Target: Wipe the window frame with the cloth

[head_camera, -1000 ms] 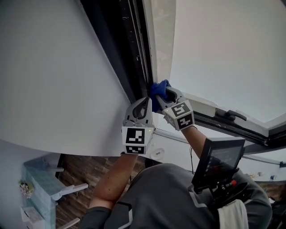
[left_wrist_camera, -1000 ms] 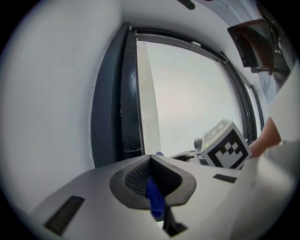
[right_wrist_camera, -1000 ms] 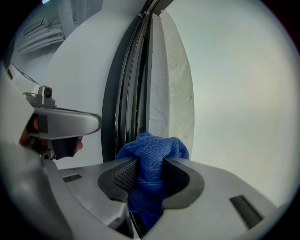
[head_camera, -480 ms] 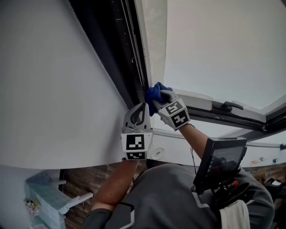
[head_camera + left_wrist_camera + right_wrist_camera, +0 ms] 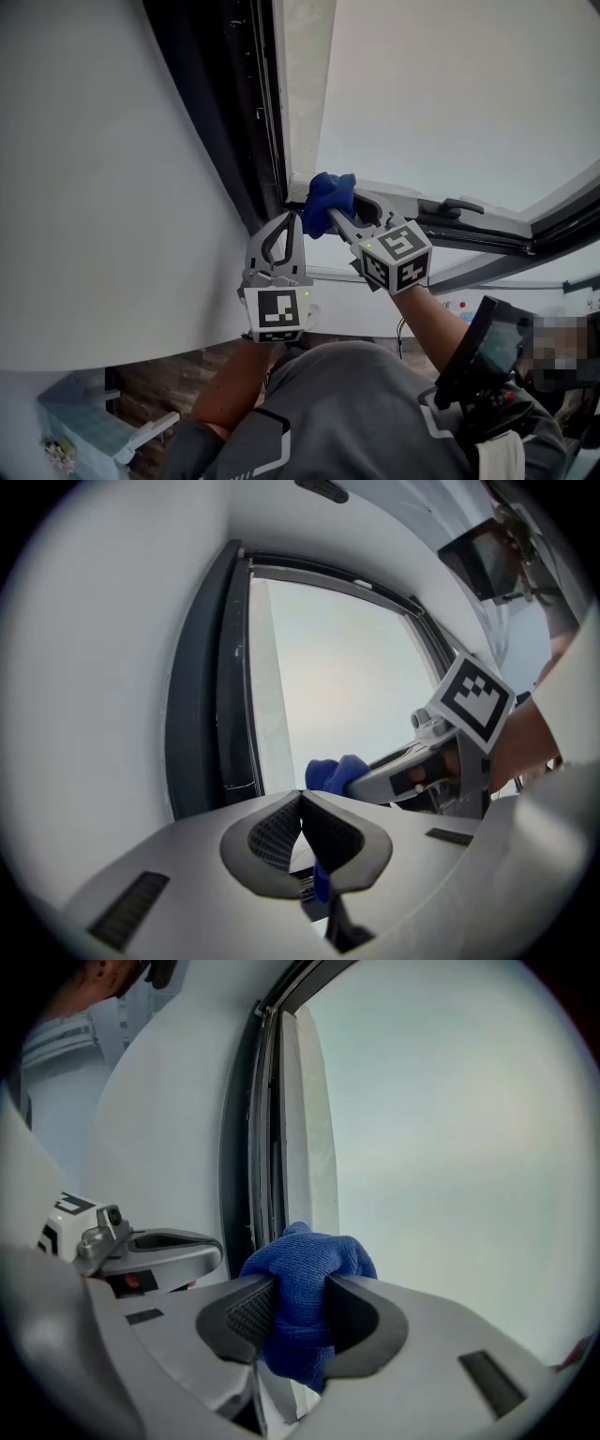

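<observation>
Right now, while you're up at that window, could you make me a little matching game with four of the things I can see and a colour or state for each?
Things:
1. cloth
2. left gripper
3. right gripper
4. window frame

Colours or states:
A. dark, long and straight
B. blue, bunched up
C. jaws closed tip to tip
D. jaws clamped on fabric

Pairs: 1-B, 2-C, 3-D, 4-A
</observation>
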`<move>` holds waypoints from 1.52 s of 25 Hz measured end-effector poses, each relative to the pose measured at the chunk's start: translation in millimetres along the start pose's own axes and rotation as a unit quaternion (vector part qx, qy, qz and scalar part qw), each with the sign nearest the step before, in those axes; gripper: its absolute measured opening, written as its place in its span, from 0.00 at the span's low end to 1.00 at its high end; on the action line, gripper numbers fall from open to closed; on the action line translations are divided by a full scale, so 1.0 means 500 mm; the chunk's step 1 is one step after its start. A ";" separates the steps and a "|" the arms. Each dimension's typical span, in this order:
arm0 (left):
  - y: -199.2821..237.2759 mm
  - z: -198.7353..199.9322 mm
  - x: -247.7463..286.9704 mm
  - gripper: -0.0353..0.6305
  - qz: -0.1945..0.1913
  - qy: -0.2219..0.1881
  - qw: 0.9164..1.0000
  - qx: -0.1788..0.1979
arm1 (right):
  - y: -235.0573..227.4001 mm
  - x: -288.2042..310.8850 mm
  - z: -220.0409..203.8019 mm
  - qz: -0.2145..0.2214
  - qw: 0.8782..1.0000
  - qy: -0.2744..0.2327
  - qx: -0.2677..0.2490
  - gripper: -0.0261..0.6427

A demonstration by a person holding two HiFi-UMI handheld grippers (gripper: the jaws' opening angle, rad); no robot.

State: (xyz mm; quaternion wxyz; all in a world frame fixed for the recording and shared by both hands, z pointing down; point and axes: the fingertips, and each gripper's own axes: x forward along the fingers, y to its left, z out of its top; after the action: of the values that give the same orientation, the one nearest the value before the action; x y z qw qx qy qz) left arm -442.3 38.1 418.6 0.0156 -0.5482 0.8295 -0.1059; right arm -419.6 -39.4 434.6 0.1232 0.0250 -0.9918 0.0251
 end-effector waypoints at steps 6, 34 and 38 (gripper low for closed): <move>-0.011 -0.005 -0.001 0.07 0.006 0.011 0.998 -0.062 | -0.013 -0.086 0.013 0.002 0.999 -0.022 0.030 0.24; 0.001 -0.083 -0.013 0.07 0.004 0.071 0.994 -0.080 | 0.005 0.205 -0.137 -0.012 0.992 0.107 -0.063 0.24; -0.012 -0.087 0.008 0.07 -0.017 0.069 0.994 -0.080 | -0.010 0.199 -0.150 -0.019 0.990 0.127 -0.064 0.24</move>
State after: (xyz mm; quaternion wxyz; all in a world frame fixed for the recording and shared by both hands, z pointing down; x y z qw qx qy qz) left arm -444.7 39.0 462.7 -0.0880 -0.5530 0.8250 -0.0769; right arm -497.3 -44.7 531.6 0.2496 0.0325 -0.9671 -0.0373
